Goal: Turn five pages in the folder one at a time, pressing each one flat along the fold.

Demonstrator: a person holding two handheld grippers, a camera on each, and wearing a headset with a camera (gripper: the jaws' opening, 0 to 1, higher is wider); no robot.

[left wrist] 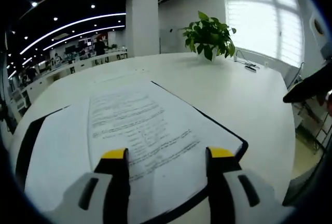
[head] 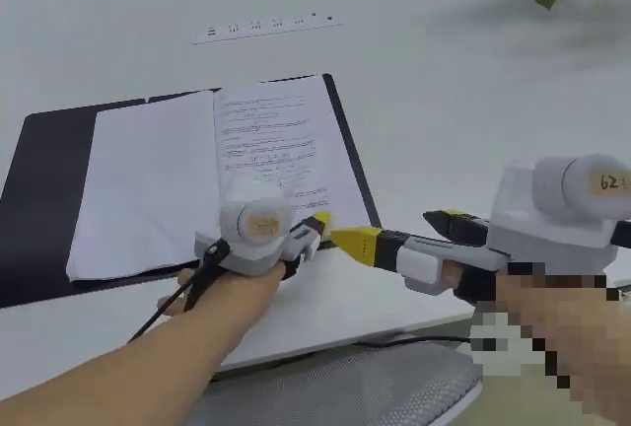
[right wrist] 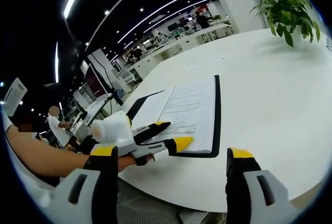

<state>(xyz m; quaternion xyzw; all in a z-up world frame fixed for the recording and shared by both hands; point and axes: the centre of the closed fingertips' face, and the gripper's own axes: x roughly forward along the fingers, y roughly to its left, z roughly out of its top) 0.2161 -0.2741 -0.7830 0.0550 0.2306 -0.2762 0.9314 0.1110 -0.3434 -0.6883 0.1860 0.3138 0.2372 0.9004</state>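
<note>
Black folder lying open on white table, left gripper holding its jaws spread at near edge of printed page, right gripper hanging near folder, jaws spread too.

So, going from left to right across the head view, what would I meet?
Black folder cover → blank page → printed page → right gripper, jaws open.

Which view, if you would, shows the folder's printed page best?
The head view: the printed page lies nearly whole, seen from above. The left gripper view has it distorted behind the jaws; the right gripper view, small and slanted.
</note>
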